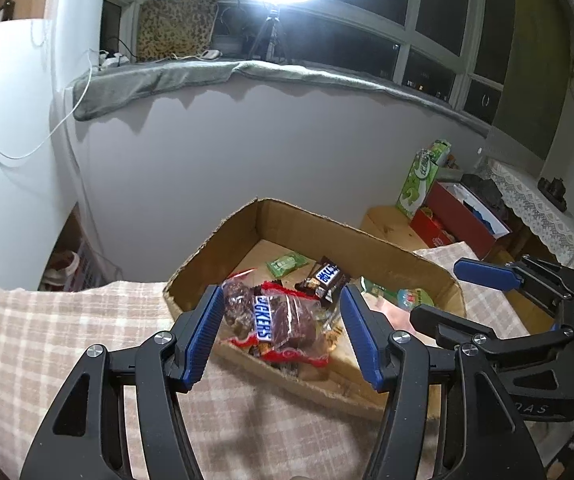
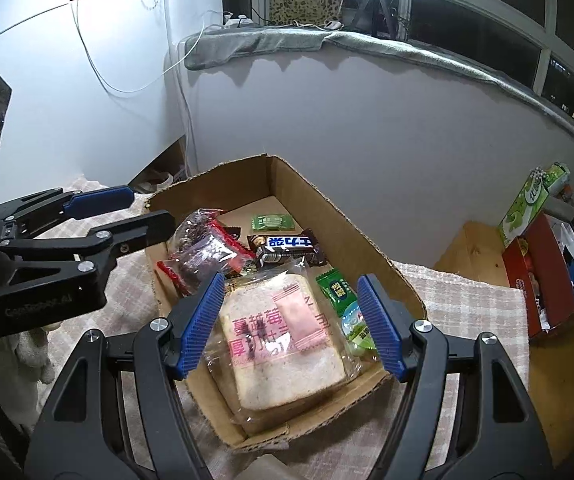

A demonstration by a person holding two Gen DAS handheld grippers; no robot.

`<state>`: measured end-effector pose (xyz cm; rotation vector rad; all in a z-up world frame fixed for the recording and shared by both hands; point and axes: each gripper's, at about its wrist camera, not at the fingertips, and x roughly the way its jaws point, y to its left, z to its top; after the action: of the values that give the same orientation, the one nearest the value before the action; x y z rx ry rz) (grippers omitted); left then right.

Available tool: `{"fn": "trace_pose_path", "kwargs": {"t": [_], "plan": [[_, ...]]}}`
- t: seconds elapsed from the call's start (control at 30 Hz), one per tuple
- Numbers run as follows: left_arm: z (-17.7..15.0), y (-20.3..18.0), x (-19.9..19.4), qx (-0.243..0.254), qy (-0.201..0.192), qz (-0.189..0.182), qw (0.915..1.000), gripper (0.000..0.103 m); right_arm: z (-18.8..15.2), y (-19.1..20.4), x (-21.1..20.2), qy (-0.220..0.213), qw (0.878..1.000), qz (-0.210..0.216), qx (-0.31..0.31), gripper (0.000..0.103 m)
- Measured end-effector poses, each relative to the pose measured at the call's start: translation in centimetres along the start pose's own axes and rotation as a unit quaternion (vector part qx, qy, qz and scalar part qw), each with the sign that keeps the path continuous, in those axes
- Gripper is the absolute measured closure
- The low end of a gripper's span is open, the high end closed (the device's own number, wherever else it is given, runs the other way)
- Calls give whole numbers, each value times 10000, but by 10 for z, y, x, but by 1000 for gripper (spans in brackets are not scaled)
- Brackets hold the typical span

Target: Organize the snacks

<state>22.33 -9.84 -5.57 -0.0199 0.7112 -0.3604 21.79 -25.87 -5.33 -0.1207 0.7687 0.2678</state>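
An open cardboard box (image 1: 307,232) (image 2: 327,208) sits on a checked cloth. Inside lie a clear Snickers bag (image 1: 275,320) (image 2: 203,252), a dark chocolate bar (image 1: 327,280) (image 2: 287,246), a green candy (image 1: 287,264) (image 2: 273,222), small green packets (image 2: 337,290) and a wrapped bread slice with pink print (image 2: 283,332). My left gripper (image 1: 283,300) (image 2: 147,210) is open over the box's near left corner, its blue pads either side of the Snickers bag. My right gripper (image 2: 291,284) (image 1: 447,292) is open, with the bread lying in the box between its pads and a gap on both sides.
The checked cloth (image 1: 67,340) covers the surface around the box. To the right, a wooden top (image 2: 475,248) carries a green carton (image 1: 423,180) and a red box (image 1: 459,216). A wall with a grey-blanketed window ledge (image 1: 167,80) and a bright lamp stands behind.
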Motion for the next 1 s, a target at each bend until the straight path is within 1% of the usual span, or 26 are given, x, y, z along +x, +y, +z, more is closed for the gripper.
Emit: {"fn": "trace_pose_path", "kwargs": {"t": [0.33, 0.53, 0.57, 0.6, 0.63, 0.67, 0.73, 0.87, 0.93, 1.0], "plan": [[-22, 6, -37, -69, -83, 158, 9998, 43, -16, 23, -23, -25, 9999, 61, -103, 31], [-43, 8, -73, -189, -333, 330, 9987, 43, -32, 37, -48, -173, 9997, 124, -69, 30], [-47, 8, -80, -189, -389, 370, 9984, 42, -34, 40, -52, -211, 9997, 102, -73, 25], [-50, 7, -86, -214, -446, 390, 9980, 39, -37, 44, -57, -264, 9996, 47, -74, 20], [-55, 7, -92, -248, -496, 398, 9977, 35, -40, 46, -62, -331, 9994, 13, -77, 18], [-58, 5, -97, -233, -523, 412, 9975, 34, -44, 48, -68, -413, 9991, -10, -78, 15], [-65, 2, -105, -185, -583, 562, 9965, 33, -48, 52, -77, -513, 9987, -49, -53, 15], [-77, 0, -117, -173, -640, 734, 9951, 33, -56, 58, -93, -637, 9979, -112, 38, 15], [-83, -1, -123, -192, -676, 863, 9938, 33, -61, 59, -100, -680, 9974, -214, 113, 11], [-87, -2, -129, -218, -709, 899, 9932, 33, -66, 59, -107, -762, 9964, -312, 204, 3]]}}
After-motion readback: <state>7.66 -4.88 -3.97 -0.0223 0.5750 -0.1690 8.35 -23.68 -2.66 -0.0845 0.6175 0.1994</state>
